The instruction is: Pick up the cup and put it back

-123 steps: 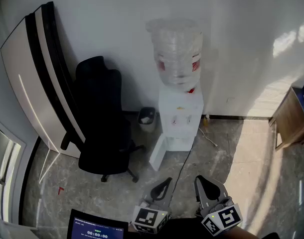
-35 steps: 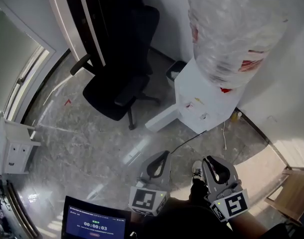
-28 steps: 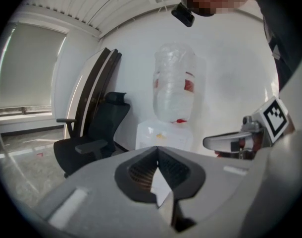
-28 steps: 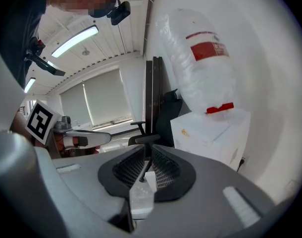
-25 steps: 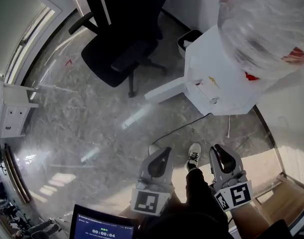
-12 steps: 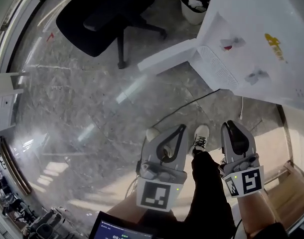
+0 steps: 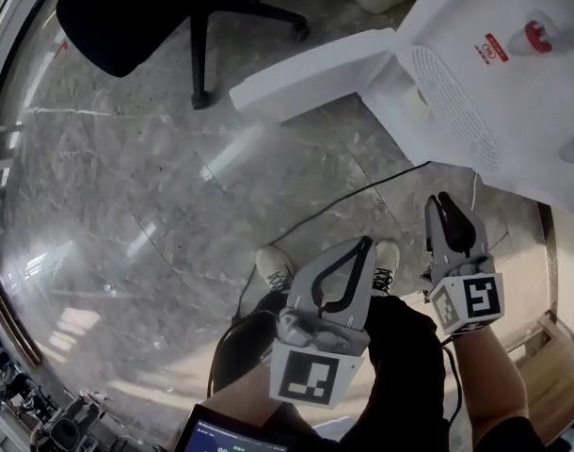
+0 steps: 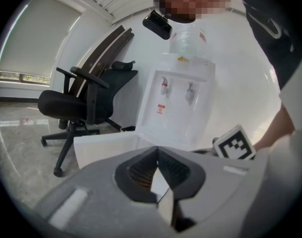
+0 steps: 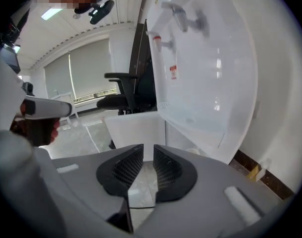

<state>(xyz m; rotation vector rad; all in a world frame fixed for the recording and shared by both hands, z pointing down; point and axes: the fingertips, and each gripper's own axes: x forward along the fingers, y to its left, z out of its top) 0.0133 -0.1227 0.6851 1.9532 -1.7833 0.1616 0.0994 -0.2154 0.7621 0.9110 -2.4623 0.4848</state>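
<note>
Right fingers [image 9: 168, 170] newly parted, cup [image 9: 193, 151] perhaps beyond

place: office | cues: water dispenser [image 7: 513, 102], black swivel chair [image 7: 118, 22], grey tiled floor [image 7: 127, 177]

Marbled floor [image 7: 127, 205] bears a water dispenser [image 7: 494, 92], chair [image 7: 127, 17] and cable [image 7: 362, 191].

White, grey and black, with small touches of red.
At the upper right of the head view the water dispenser [image 7: 513, 92] is white, its tap [image 7: 536, 34] red and its label [image 7: 495, 47] red and white. The office chair [image 7: 118, 12] at the upper left is black. The floor [image 7: 127, 186] is grey with pale marbled veining, crossed by a black cable [image 7: 362, 194]. The left gripper [image 7: 366, 243] and right gripper [image 7: 444, 199] are grey with black-lined fingers [image 7: 459, 236]. Their marker cubes [image 7: 310, 380] show black and white squares.
</note>
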